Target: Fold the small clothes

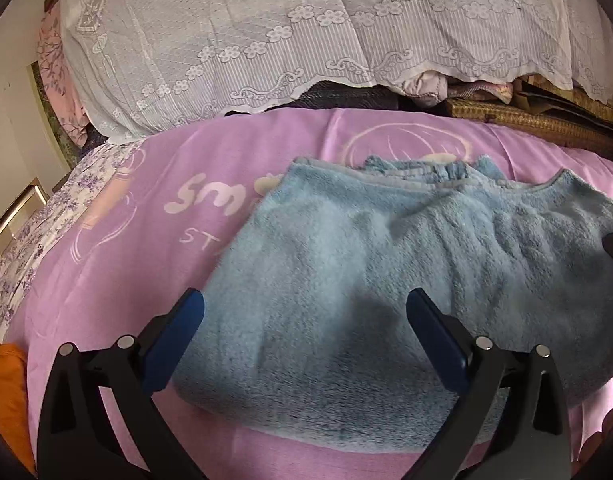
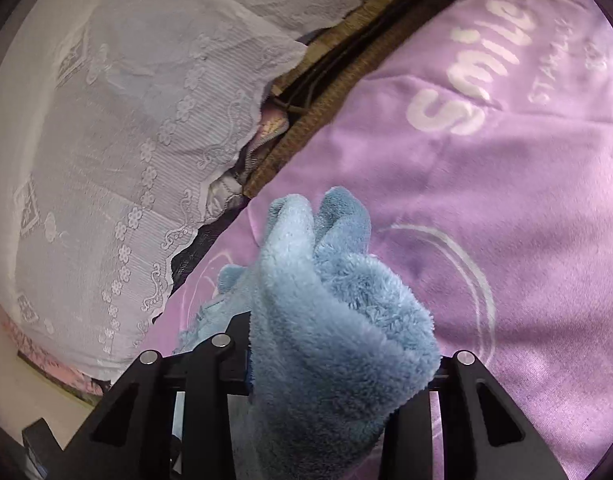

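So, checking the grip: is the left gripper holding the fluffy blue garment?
No, the left gripper hovers open above the fluffy blue garment.

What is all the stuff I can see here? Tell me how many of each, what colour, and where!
fluffy garment: one, light blue, lying on the sheet, one end bunched up in the right hand-held gripper
sheet: one, pink-purple with white print, under the garment
lace cloth: one, white, draped over a pile behind the sheet
woven mat: one, brown, under the lace cloth's edge
orange cloth: one, near left corner
left hand-held gripper: one, black with blue pads, open above the garment
right hand-held gripper: one, black, closed on the garment
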`<state>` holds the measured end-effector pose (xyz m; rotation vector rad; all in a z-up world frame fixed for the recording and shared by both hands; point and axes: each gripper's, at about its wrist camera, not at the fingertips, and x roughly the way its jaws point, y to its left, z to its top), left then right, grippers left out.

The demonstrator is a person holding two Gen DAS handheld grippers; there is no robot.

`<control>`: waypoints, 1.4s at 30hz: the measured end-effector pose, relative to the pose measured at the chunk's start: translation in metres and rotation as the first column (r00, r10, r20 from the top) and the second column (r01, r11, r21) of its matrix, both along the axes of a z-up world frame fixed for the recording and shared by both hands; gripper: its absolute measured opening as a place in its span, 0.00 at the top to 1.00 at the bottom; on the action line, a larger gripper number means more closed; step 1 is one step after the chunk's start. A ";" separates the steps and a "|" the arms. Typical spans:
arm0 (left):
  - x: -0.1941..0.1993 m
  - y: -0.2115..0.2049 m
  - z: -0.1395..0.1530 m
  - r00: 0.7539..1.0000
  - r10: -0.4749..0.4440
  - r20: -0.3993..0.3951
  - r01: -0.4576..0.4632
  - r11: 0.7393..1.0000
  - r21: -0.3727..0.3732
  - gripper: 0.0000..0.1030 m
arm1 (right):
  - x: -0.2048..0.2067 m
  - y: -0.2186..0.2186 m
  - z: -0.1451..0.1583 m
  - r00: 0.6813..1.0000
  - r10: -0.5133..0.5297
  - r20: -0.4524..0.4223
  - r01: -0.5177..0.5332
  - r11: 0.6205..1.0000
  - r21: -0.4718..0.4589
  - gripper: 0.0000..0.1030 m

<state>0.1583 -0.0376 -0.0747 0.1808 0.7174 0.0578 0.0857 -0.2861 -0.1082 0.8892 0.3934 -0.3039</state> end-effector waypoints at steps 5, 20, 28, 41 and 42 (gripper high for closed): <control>0.032 0.034 0.003 0.996 0.026 -0.080 -0.029 0.999 -0.041 0.04 | 0.003 0.018 0.020 0.999 0.035 -0.009 -0.035 0.991 -0.129 0.65; 0.084 0.004 0.011 0.953 -0.264 -0.147 0.204 0.920 -0.334 0.04 | 0.000 0.101 0.066 0.974 0.227 0.018 -0.194 0.869 -0.455 0.65; 0.086 0.013 0.013 0.925 -0.361 -0.116 0.269 0.840 -0.472 0.06 | -0.003 0.133 0.076 0.957 0.291 -0.003 -0.247 0.806 -0.538 0.65; 0.103 0.070 0.028 0.950 -0.297 -0.102 0.188 0.799 -0.571 0.06 | 0.021 0.185 0.102 0.939 0.345 -0.015 -0.282 0.740 -0.611 0.66; 0.105 0.075 0.029 0.952 -0.288 -0.103 0.180 0.800 -0.572 0.06 | 0.023 0.192 0.103 0.938 0.346 -0.017 -0.281 0.732 -0.621 0.66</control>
